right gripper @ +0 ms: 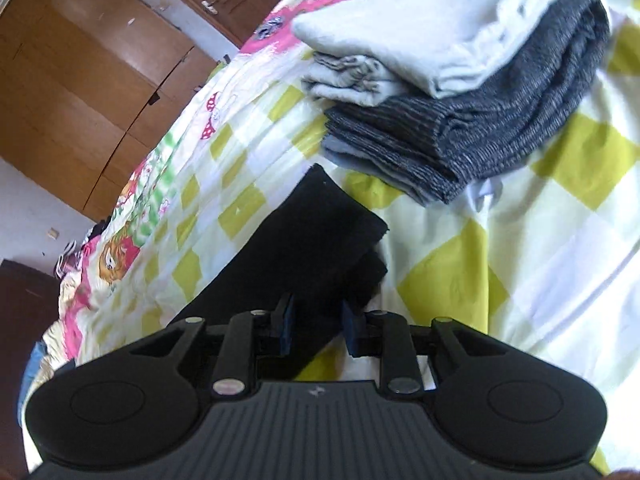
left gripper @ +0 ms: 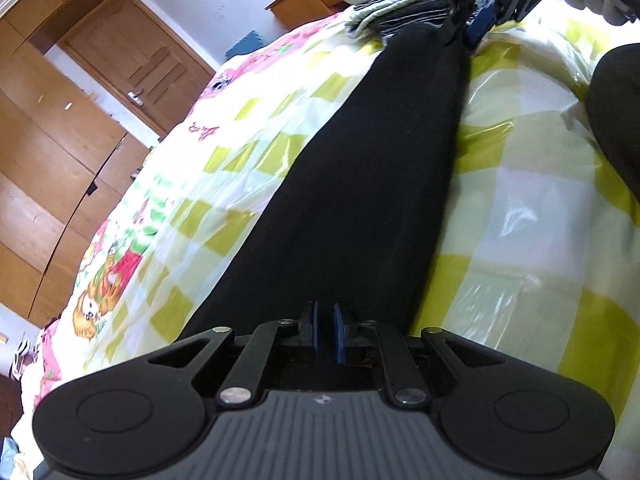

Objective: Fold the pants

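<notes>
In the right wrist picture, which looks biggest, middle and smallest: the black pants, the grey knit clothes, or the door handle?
1. Grey knit clothes and black pants: look about alike; the pants lie nearer the camera, so no ranking.
2. Door handle: smallest, but far away.

Daylight is flooding both views, coming from the upper right in the left wrist view, where the bedspread [left gripper: 520, 208] is blowing out to near white. Its glossy fabric is throwing specular glare patches. The black pants [left gripper: 360, 184] are reading as flat black, with no fold detail resolving. The wardrobe [right gripper: 92, 92] is reflecting soft highlights. Fisheye distortion is bending the door [left gripper: 136, 64] and wardrobe lines hard toward the edges, and corners are vignetting dark. The folded clothes stack [right gripper: 460, 80] is smearing slightly at the top; the texture lower down is staying sharp.
</notes>
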### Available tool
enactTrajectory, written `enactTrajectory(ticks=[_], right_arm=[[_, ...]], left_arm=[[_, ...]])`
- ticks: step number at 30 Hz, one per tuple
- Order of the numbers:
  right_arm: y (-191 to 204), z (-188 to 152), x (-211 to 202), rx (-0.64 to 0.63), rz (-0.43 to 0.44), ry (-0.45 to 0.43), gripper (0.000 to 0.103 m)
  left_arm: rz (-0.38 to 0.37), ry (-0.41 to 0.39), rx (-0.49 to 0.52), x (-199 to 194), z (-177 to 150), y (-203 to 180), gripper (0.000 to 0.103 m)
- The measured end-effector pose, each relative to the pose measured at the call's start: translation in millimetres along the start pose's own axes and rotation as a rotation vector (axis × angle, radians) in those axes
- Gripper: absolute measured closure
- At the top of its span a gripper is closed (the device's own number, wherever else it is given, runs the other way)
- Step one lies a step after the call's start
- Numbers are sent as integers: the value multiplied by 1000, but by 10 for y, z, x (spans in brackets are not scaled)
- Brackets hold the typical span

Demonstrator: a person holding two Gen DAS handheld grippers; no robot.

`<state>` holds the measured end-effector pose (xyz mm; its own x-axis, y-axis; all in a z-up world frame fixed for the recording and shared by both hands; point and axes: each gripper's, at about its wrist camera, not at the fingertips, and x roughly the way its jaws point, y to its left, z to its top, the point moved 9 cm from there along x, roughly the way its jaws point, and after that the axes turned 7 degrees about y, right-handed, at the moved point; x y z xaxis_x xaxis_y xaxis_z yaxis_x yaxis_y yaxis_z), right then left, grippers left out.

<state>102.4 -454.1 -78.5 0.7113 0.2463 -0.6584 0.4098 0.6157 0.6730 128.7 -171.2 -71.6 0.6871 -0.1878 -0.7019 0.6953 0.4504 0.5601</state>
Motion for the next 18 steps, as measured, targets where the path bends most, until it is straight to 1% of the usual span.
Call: enactTrajectory(ticks=[1, 3, 6, 8, 9, 10, 11, 12, 13, 14, 15, 16, 18], right_arm=[[-44, 5, -27, 21, 0, 0, 78], [-40, -57, -108, 25, -7, -1, 76], [-39, -116, -62, 38, 13, 16, 66], [-21, -79, 50, 60, 22, 9, 59], [1, -46, 120, 76, 39, 6, 55], [35, -7, 188, 86, 51, 5, 46], [65, 26, 238, 85, 51, 2, 45], [91, 54, 273, 78, 49, -4, 48], [93, 74, 297, 88, 47, 0, 73], [78, 79, 289, 117, 61, 18, 94], [78, 88, 234, 141, 117, 21, 94], [82, 91, 138, 150, 156, 15, 95], [83, 70, -30, 124, 168, -5, 95]], left_arm=[[0, -1, 6, 1, 25, -17, 76], [1, -8, 9, -15, 40, -31, 76], [10, -31, -22, -54, 48, -8, 76], [9, -44, -54, -85, 68, -13, 76], [8, -44, -79, -74, 78, -16, 76], [-1, -45, -103, -56, 82, -23, 76], [-18, -42, -116, -43, 78, -59, 76], [-31, -35, -116, -26, 66, -108, 77], [-28, -32, -111, -20, 50, -152, 82], [-29, -31, -105, -29, 35, -191, 86], [-28, -31, -97, -47, 26, -220, 86], [-24, -35, -89, -77, 24, -230, 86], [-41, -51, -111, -161, 43, -200, 83]])
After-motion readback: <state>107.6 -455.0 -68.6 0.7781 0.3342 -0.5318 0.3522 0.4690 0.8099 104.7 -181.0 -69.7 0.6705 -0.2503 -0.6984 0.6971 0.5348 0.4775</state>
